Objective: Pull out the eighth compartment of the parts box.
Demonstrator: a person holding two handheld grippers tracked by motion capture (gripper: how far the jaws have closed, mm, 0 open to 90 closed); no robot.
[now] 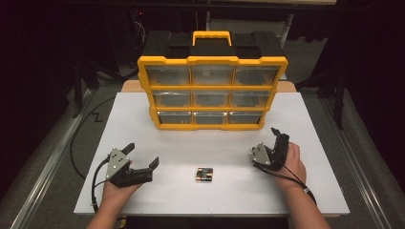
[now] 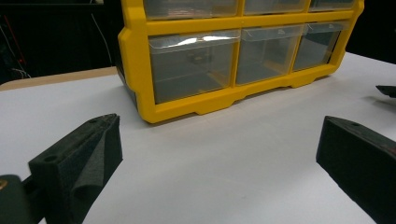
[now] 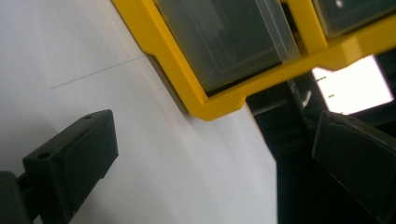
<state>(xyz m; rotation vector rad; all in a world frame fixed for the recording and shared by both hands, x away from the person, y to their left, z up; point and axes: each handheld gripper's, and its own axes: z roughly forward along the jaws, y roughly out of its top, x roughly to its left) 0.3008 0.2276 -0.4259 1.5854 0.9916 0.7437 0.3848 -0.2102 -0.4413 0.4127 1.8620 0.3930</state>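
Nothing started yet — batteries (image 1: 204,175) lie on the white surface (image 1: 305,143), midway between your hands, untouched. Your left tongs (image 1: 142,155) are spread wide and hold nothing, resting left of the batteries; your right tongs (image 1: 264,140) are also spread and hold nothing, off to the right. Yellow drawer organizer (image 1: 212,60) stands at the back, all drawers closed. Left to do — pick up the batteries, open a drawer, stow them

I'm working in what looks like a lab or test bay: a bare white table (image 1: 143,119) on a grey floor, dark curtained surroundings, loose cables far left, and a yellow parts organizer (image 1: 212,90) standing far-centre.
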